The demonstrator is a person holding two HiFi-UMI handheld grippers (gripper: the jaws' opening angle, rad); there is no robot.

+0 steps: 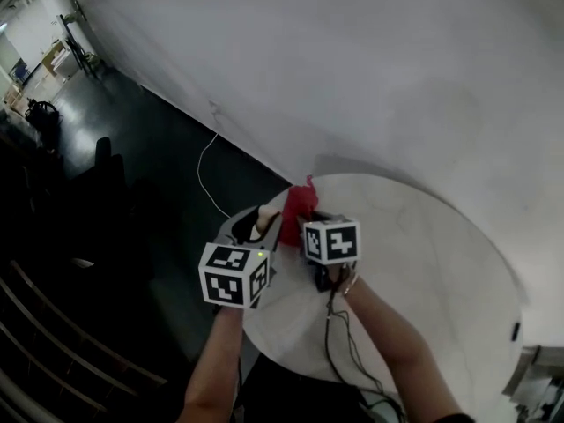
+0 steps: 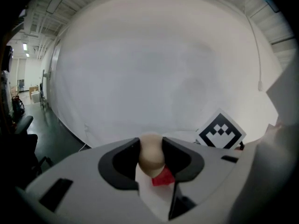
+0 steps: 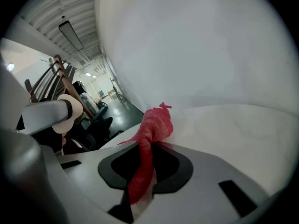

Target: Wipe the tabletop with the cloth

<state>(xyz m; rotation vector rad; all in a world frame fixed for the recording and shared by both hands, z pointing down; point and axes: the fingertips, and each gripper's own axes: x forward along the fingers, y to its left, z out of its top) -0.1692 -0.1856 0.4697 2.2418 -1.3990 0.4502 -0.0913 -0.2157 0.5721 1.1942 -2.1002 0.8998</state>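
Observation:
The red cloth (image 1: pixel 300 206) is bunched at the far left rim of the round white table (image 1: pixel 423 263). My right gripper (image 1: pixel 306 226) is shut on it. In the right gripper view a twisted strand of the cloth (image 3: pixel 140 171) runs between the jaws, and its bulk (image 3: pixel 156 125) rests on the tabletop just ahead. My left gripper (image 1: pixel 263 222) hovers over the table's left edge, close beside the right one. It is shut on a beige egg-shaped object (image 2: pixel 152 156), below which a scrap of the red cloth (image 2: pixel 163 178) shows.
A white curved wall (image 1: pixel 352 60) rises behind the table. Dark floor with a white cable (image 1: pixel 206 167) lies left of the table. Dark chairs (image 1: pixel 101 161) stand further left. Black cables (image 1: pixel 339 342) hang along the person's right forearm.

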